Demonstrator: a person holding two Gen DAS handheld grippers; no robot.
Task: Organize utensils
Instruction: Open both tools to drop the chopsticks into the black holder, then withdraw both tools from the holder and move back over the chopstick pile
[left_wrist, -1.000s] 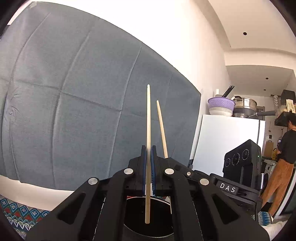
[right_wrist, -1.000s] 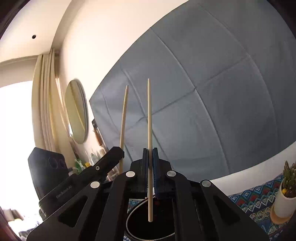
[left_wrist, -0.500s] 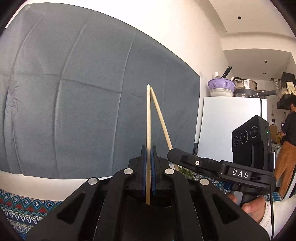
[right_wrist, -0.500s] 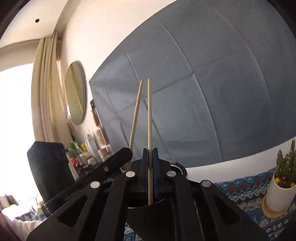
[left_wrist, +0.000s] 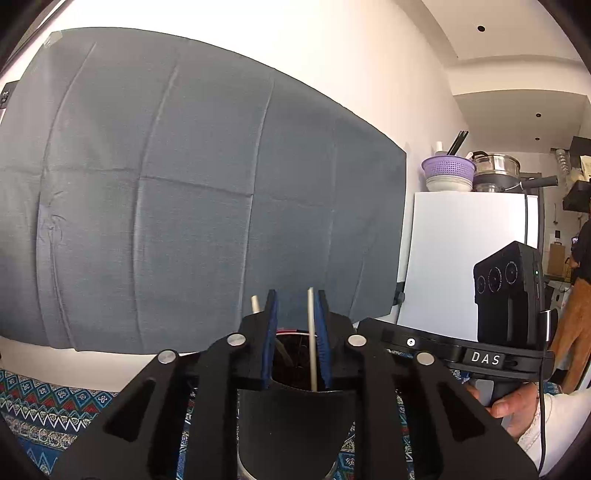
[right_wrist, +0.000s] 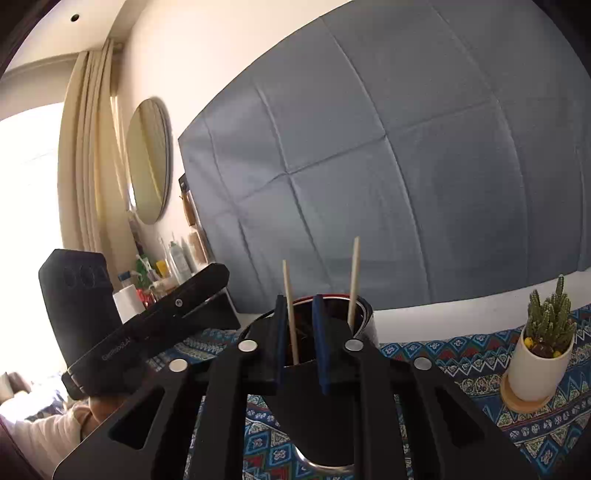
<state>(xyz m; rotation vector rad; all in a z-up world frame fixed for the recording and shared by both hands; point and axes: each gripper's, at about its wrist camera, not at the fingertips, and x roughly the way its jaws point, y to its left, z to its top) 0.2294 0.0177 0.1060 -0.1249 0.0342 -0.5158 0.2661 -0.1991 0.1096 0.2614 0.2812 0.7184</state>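
Observation:
A dark cup (left_wrist: 295, 413) (right_wrist: 367, 321) stands on the patterned cloth right under both grippers. My left gripper (left_wrist: 297, 295) has its jaws opening around a pale chopstick (left_wrist: 312, 332) that stands loose in the cup, near the right pad. A second chopstick (left_wrist: 255, 303) pokes up just left of the left finger. My right gripper (right_wrist: 298, 301) is opening too. A chopstick (right_wrist: 290, 310) stands free between its pads, leaning in the cup. The other chopstick (right_wrist: 354, 280) rises from the cup to the right of its right finger. The grippers meet over the cup.
A potted cactus (right_wrist: 539, 369) stands on a coaster at the right on the patterned tablecloth (right_wrist: 461, 362). A grey cloth covers the wall behind. Bottles (right_wrist: 159, 273) crowd the left; a white fridge (left_wrist: 469, 258) and a person (left_wrist: 580, 295) are far right.
Both grippers sank toward the cup and their jaws parted. The two chopsticks, held high and upright before, slid down into the cup and now show only their tops.

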